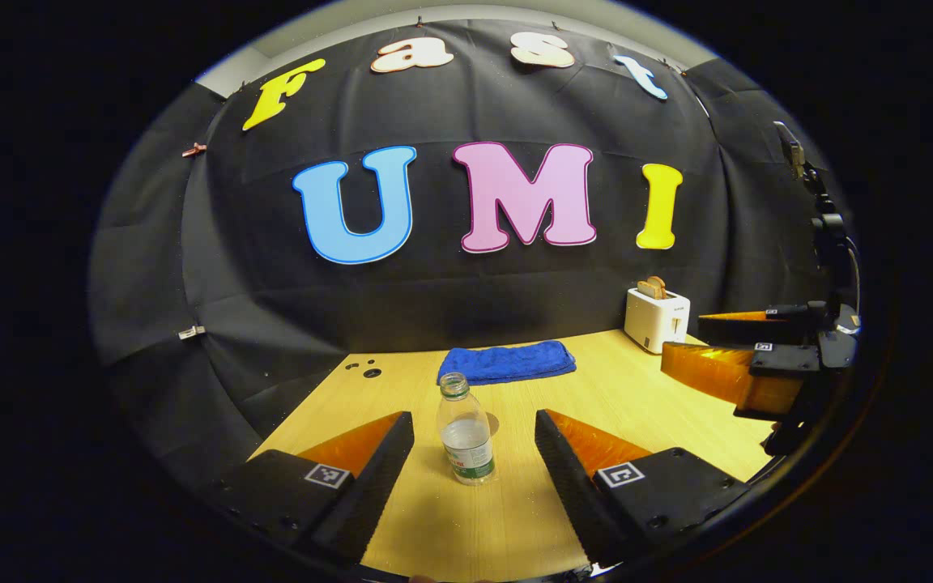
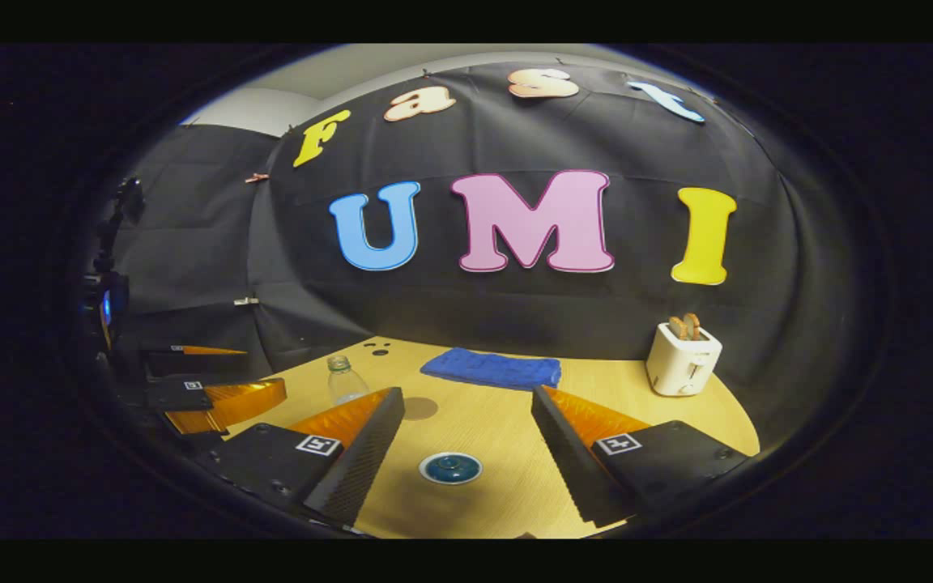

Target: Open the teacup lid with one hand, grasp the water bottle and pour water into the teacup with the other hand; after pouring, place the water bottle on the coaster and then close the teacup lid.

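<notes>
Centrally, clear ribbed water bottle [image 1: 466, 433] between wide-spread ridged left tongs [image 1: 475, 453].

Count of things on the table

One water bottle [image 1: 465, 433]; one teacup [image 2: 450, 467]; one blue towel [image 1: 507, 361]; one toaster [image 1: 657, 319]; one coaster [image 2: 419, 408]; two grippers [image 1: 475, 453] [image 2: 458, 441].

Clear water bottle [image 1: 466, 441] with a green label, dark teal teacup lid [image 2: 450, 467], blue towel [image 1: 507, 361], white toaster [image 2: 683, 359], light wood-grain table [image 1: 620, 405].

Square markers [image 1: 327, 475] atop ridged fingers [image 1: 369, 486]
</notes>
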The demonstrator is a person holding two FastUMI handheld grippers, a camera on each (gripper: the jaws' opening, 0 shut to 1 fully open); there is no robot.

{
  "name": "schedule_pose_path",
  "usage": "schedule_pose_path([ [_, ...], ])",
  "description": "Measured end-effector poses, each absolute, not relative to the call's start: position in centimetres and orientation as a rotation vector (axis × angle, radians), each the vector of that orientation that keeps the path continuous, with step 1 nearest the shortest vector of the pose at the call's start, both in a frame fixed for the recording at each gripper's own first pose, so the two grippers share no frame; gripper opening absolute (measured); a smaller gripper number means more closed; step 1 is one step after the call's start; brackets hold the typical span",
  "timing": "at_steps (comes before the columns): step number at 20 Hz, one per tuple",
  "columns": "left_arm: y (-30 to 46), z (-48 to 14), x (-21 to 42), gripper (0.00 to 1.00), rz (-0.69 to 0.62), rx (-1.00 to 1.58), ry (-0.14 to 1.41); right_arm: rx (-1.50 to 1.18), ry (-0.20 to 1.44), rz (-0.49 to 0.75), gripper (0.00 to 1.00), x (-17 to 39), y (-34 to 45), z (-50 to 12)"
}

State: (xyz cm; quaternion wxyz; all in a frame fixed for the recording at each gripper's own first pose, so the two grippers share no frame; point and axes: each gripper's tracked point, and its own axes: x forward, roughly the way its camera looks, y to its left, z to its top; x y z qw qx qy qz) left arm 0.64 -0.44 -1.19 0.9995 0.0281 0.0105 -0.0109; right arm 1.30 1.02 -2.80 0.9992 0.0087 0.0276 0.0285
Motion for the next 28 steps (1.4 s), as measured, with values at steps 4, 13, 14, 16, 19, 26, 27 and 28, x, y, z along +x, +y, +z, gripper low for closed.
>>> schedule_pose_path([
  [4,-0.5,-1.7,1.0,0.96,-0.016,0.039,0.029,0.014,0.060,0.073,0.98,2.3,1.4,-3.6],
  [13,1.6,-5.3,3.3,0.97,0.014,0.001,0.082,-0.016,0.117,0.072,0.98,5.2,2.2,-9.1],
  [14,1.8,-5.8,3.8,0.97,0.009,-0.005,0.084,-0.022,0.124,0.065,0.98,5.7,2.2,-9.9],
  [16,2.0,-7.1,5.1,0.97,0.001,-0.014,0.091,-0.033,0.136,0.057,0.98,6.9,2.1,-11.8],
  [19,2.4,-9.2,6.8,0.97,-0.004,-0.025,0.102,-0.053,0.167,0.051,0.98,8.5,2.0,-15.3],
  [26,3.1,-12.5,9.1,0.97,-0.011,-0.051,0.099,-0.032,0.202,0.041,0.96,10.1,2.2,-20.5],
  [27,3.1,-12.9,9.0,0.97,-0.012,-0.049,0.102,-0.049,0.196,0.041,0.90,10.2,2.2,-20.5],
  [28,3.3,-13.3,9.0,0.97,-0.013,-0.046,0.107,-0.063,0.191,0.047,0.88,10.2,2.5,-20.6],
])
